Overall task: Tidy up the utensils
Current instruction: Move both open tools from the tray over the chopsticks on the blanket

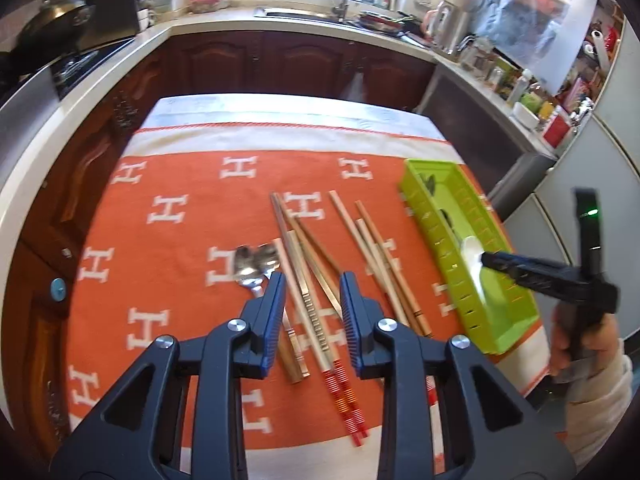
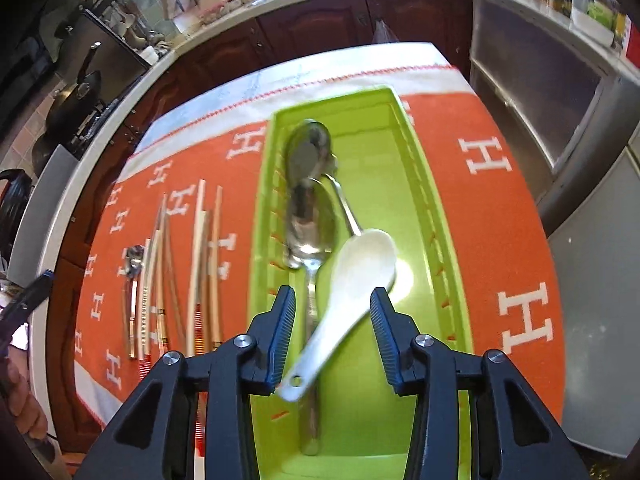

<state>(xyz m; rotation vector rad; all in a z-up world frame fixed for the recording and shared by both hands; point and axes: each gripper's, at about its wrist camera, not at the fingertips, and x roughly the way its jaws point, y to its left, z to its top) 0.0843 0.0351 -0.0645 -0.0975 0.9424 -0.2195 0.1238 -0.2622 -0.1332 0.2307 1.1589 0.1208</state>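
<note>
A green tray (image 1: 432,216) (image 2: 412,184) lies on the orange cloth at the right. In it lie two metal spoons (image 2: 310,224) and a white ceramic spoon (image 2: 352,288). My right gripper (image 2: 333,308) (image 1: 490,260) is open above the tray, the white spoon lying loose between its fingers. Several chopsticks (image 1: 308,276) (image 2: 200,264) and two metal spoons (image 1: 256,266) lie on the cloth left of the tray. My left gripper (image 1: 312,296) is open and empty above the chopsticks.
The orange cloth (image 1: 180,240) covers a small table. Dark wood cabinets (image 1: 300,64) and a counter with a sink (image 1: 304,14) run behind. A stove with a pan (image 1: 56,20) is at left. Grey cabinets (image 2: 560,120) stand close at right.
</note>
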